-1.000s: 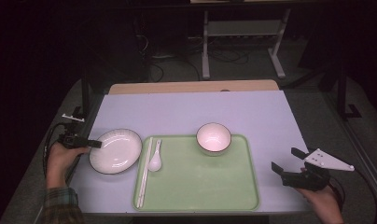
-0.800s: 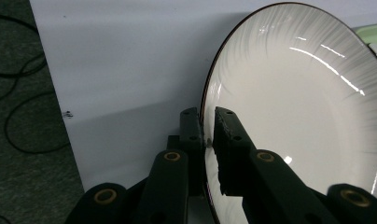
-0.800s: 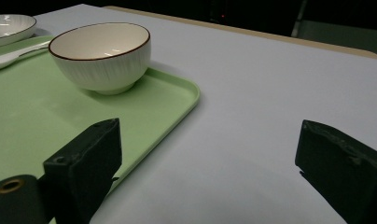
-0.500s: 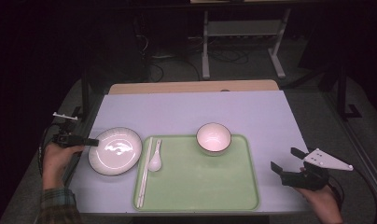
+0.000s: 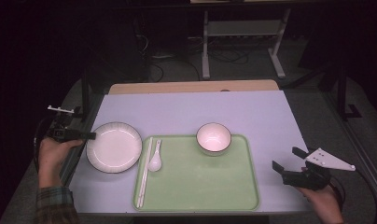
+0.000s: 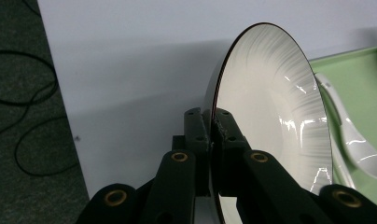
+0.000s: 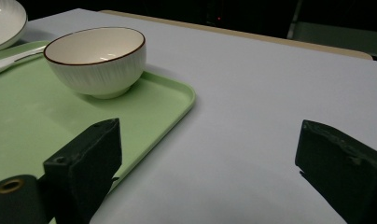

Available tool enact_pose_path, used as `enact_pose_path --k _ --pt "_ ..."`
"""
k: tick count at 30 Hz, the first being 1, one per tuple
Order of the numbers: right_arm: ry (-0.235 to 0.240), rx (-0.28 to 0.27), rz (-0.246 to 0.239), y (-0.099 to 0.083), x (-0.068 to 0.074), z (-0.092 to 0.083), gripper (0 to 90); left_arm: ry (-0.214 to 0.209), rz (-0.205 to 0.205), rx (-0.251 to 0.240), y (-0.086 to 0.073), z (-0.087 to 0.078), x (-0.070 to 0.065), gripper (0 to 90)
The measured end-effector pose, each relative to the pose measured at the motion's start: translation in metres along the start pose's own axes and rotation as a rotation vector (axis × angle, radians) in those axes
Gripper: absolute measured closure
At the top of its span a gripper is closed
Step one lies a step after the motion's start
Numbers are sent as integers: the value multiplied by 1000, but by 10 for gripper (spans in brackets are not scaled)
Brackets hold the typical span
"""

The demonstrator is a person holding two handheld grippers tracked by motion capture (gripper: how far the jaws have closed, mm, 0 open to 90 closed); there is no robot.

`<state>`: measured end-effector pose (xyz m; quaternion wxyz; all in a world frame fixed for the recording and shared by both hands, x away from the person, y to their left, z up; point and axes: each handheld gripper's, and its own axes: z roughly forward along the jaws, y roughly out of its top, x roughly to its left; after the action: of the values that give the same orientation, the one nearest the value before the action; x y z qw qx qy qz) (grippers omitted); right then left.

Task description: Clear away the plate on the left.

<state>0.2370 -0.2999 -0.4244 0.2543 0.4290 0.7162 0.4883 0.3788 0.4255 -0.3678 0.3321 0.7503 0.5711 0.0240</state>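
Note:
My left gripper (image 5: 88, 136) is shut on the left rim of a white plate (image 5: 114, 147) with a dark edge and holds it a little above the lilac table cover. In the left gripper view the jaws (image 6: 211, 116) pinch the plate's rim (image 6: 270, 107), and a shadow lies on the cover beneath it. My right gripper (image 5: 286, 157) rests open near the table's right front edge with nothing between its jaws (image 7: 210, 154). A white bowl (image 5: 213, 138) (image 7: 95, 60) stands on the far part of the green tray (image 5: 214, 186).
A white spoon (image 5: 155, 158) (image 6: 354, 140) and a pair of pale chopsticks (image 5: 143, 175) lie along the tray's left side, close to the plate. The tray's edge (image 7: 177, 107) runs left of the right gripper. A wooden strip (image 5: 191, 87) borders the table's far edge.
The left hand has risen and the plate has come up off the table with it, held by its rim. The right gripper has stayed in place.

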Motion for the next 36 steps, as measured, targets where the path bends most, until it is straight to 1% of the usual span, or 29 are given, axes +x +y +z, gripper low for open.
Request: enact_pose_path --k 3,4,6,7,8,10,11,12,13,14,15,18,21,29,33,36 --pt "0 0 -4 0 1 0 64 -26 24 -11 11 -6 -10 865" --pt "1 -2 -4 0 1 0 64 -41 33 -14 15 -8 -15 865" --pt "2 -5 -1 1 1 -1 64 -66 64 -15 22 -10 -26 864" --pt "3 -4 -1 1 1 -1 64 -86 82 -15 26 -9 -34 864" --pt "4 -3 -2 1 1 -1 64 -95 98 -11 30 -8 -41 864" --pt "6 -5 -2 1 1 -1 64 -115 123 -3 35 -4 -53 865" --pt "7 -6 -2 1 1 -1 64 -126 142 10 38 1 -62 865" --pt "7 -9 -4 1 1 -2 64 -130 154 16 40 4 -68 865" --pt "7 -10 -4 1 1 -2 64 -140 175 34 43 10 -78 864" --pt "6 -12 -4 1 1 -2 64 -144 193 45 45 13 -83 862" --pt "6 -12 -3 1 0 -2 64 -149 216 63 48 18 -92 863" --pt "4 -13 0 1 0 -3 64 -165 254 87 51 29 -109 863" --pt "3 -13 0 1 0 -3 64 -191 281 104 55 38 -125 862" --pt "3 -16 -3 2 1 -4 64 -229 343 147 56 54 -151 861" --pt "2 -18 -3 2 0 -4 64 -238 366 171 55 62 -159 860" --pt "1 -20 -1 2 0 -4 64 -255 372 185 54 70 -166 859"
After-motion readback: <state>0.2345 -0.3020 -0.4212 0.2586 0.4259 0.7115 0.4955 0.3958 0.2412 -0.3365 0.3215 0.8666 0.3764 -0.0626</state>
